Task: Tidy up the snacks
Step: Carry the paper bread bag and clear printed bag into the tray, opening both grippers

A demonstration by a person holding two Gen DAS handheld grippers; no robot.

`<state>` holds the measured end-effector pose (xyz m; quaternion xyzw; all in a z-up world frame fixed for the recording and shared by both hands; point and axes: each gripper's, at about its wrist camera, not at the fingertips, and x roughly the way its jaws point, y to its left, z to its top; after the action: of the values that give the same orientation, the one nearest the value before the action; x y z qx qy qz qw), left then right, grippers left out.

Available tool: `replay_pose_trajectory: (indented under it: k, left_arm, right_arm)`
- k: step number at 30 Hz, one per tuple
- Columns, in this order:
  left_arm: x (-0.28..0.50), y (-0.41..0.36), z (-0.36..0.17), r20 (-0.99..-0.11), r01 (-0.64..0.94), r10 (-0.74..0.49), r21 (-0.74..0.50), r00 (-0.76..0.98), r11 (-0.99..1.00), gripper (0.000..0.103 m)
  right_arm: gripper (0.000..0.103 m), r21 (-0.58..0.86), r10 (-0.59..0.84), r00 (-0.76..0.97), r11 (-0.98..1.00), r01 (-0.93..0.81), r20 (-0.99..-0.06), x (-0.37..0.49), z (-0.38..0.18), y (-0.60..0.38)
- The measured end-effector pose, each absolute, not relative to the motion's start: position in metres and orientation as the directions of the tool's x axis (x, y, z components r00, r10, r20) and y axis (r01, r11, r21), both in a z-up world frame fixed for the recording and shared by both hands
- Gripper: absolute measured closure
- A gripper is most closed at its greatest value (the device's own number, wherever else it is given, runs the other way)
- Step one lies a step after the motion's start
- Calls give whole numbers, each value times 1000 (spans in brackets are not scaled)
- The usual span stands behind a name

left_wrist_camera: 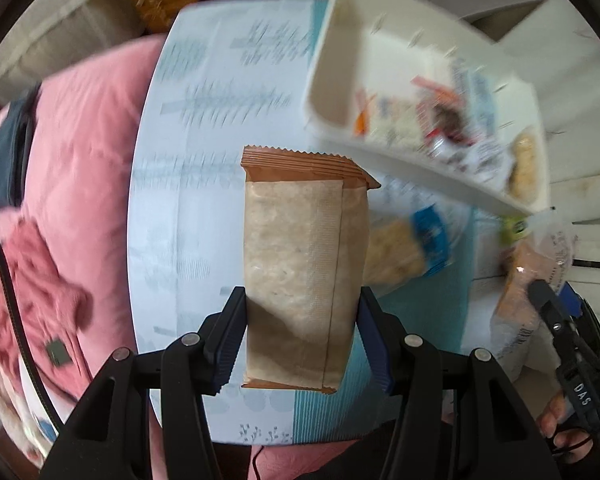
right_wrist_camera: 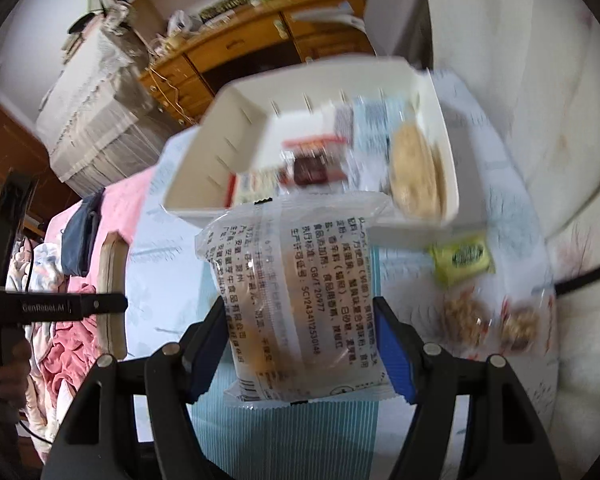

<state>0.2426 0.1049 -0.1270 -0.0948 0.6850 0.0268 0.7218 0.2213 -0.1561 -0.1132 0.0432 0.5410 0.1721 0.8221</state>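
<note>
Plainly, tan orange-sealed snack packet [left_wrist_camera: 300, 264], upright.

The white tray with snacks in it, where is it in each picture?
Left wrist view: white tray sits upper right, beyond the held brown packet.
Right wrist view: the tray is upper middle, behind the held clear packet.
Shared landmark: green packet beside the tray.

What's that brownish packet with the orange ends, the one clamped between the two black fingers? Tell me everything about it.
The brownish packet is a flat, sealed snack wrapper, its matte middle showing pale crumbly contents, with orange crimped ends and a back seam running lengthwise. It is held lengthwise along the left gripper, whose ribbed pads press its two long edges, above the table. Nothing else touches it.
</note>
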Motion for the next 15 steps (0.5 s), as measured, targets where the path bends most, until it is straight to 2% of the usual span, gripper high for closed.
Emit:
replay_pose_trajectory:
  k: [8,15]
  left_arm:
    - [291,76,-70,-971,-71,-119,-136,206,988,50]
    - [330,53,-53,-938,-37,-161,-181,307,983,50]
  right_arm:
    - [33,214,334,476,933,-289,-814,246,-67,-154]
    - [33,145,291,548,945,-294,-785,272,-55,-154]
